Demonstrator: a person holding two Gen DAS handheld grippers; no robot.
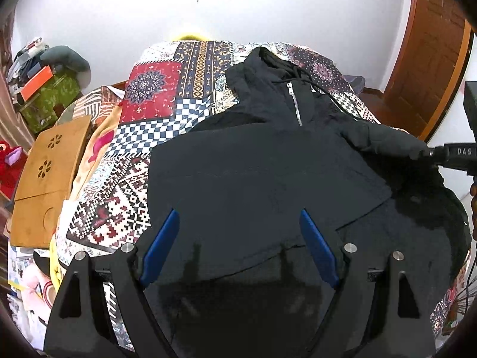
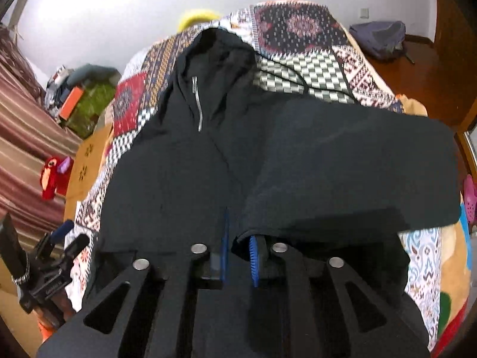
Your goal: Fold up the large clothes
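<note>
A black hooded jacket (image 1: 262, 164) lies face up on the patchwork quilt (image 1: 149, 104), hood (image 1: 262, 65) at the far end, short silver zipper (image 1: 295, 101) showing. My left gripper (image 1: 238, 213) hovers open over the jacket's lower body, nothing between its blue pads; it also shows at the right wrist view's lower left (image 2: 70, 238). My right gripper (image 1: 429, 152) comes in from the right, shut on the end of the jacket's sleeve (image 1: 387, 140), which it holds raised. In the right wrist view the jacket (image 2: 179, 164) spreads ahead and a fold of the sleeve (image 2: 342, 164) hangs from the narrow jaws (image 2: 238, 232).
A wooden lap tray (image 1: 47, 179) rests at the bed's left edge beside a red plush toy (image 1: 9, 164). A green box with clutter (image 1: 50, 98) stands at the back left. A wooden door (image 1: 426, 59) is at the right; a backpack (image 2: 378, 38) lies on the floor.
</note>
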